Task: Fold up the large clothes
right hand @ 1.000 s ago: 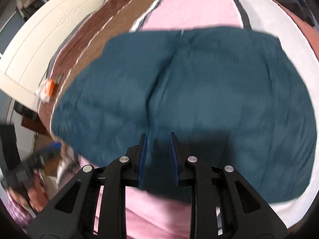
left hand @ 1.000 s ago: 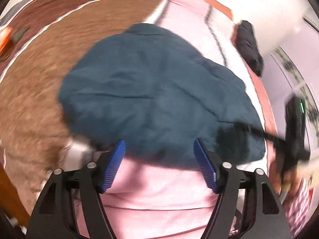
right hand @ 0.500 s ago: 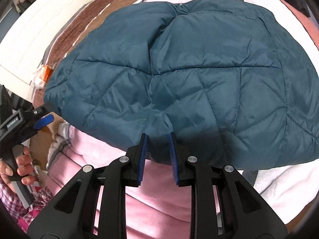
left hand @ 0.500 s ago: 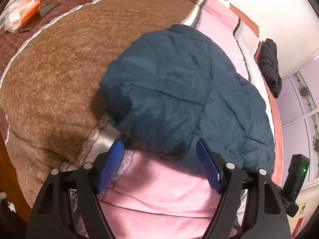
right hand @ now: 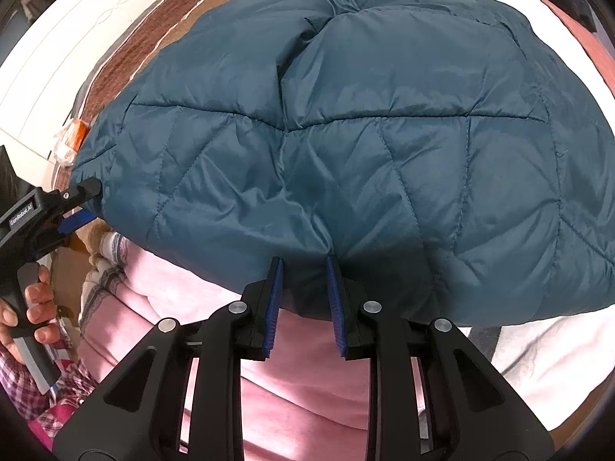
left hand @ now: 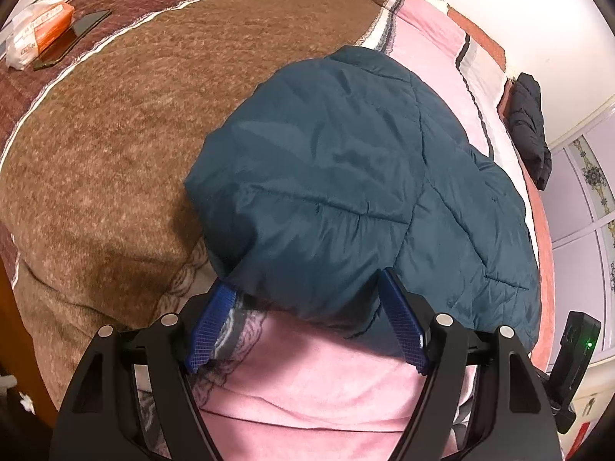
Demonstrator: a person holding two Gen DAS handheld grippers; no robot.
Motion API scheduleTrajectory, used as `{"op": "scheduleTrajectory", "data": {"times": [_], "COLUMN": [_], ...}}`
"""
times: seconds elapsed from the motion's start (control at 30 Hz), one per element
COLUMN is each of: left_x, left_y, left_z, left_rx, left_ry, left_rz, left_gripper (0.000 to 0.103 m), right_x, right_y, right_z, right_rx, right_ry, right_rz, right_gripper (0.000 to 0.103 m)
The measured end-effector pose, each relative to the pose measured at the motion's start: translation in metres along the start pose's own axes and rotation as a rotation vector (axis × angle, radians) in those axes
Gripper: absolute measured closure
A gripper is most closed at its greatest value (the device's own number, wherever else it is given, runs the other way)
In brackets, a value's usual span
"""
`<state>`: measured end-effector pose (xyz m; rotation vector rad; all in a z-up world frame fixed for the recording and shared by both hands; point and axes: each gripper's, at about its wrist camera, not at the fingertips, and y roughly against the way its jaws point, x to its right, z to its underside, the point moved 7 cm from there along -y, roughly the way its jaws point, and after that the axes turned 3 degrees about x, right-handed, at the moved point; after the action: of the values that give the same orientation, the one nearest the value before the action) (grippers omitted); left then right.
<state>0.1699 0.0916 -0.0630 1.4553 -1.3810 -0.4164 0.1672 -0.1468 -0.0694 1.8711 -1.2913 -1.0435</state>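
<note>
A dark teal quilted jacket lies folded on a bed with a brown and pink blanket; it also fills the right wrist view. My left gripper is open, its blue fingers straddling the jacket's near left corner. It also shows in the right wrist view at the jacket's left end. My right gripper is narrowly parted, with the jacket's near edge bunched between its blue pads.
An orange and white packet and a dark phone lie at the bed's far left. A black garment lies at the far right edge. A white headboard runs along the left.
Both grippers have moved in closer to the jacket's near edge. The left gripper now straddles the left corner. The right gripper's fingers have stayed equally narrow.
</note>
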Motion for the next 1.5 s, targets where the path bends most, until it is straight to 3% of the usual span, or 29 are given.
{"op": "scheduleTrajectory", "data": {"times": [0.5,0.9,1.03,1.17,1.3,1.4,1.5], "left_x": [-0.008,-0.012,-0.012,-0.013,-0.012,-0.014,-0.015], "left_y": [-0.024,-0.038,-0.04,-0.042,-0.048,-0.054,-0.056], "left_z": [-0.011,-0.012,-0.014,-0.014,-0.018,-0.02,-0.021], "left_rx": [-0.015,-0.053,-0.056,-0.054,-0.05,-0.057,-0.052], "left_ry": [0.041,0.174,0.194,0.186,0.193,0.219,0.231], "left_rz": [0.032,0.121,0.135,0.127,0.125,0.136,0.147], "left_gripper": [0.024,0.023,0.023,0.023,0.022,0.022,0.022], "right_x": [-0.005,-0.002,0.007,0.051,0.108,0.119,0.094], "right_y": [-0.008,-0.01,0.017,0.054,0.059,0.062,0.071], "right_z": [0.003,0.005,-0.005,-0.016,-0.006,0.001,-0.002], "right_rx": [-0.006,-0.007,0.081,0.2,0.18,0.183,0.212], "right_ry": [0.007,-0.01,-0.052,-0.139,-0.278,-0.349,-0.306], "right_rz": [0.013,0.007,-0.012,0.081,0.161,0.138,0.038], "right_gripper": [0.077,0.077,0.076,0.076,0.075,0.075,0.075]}}
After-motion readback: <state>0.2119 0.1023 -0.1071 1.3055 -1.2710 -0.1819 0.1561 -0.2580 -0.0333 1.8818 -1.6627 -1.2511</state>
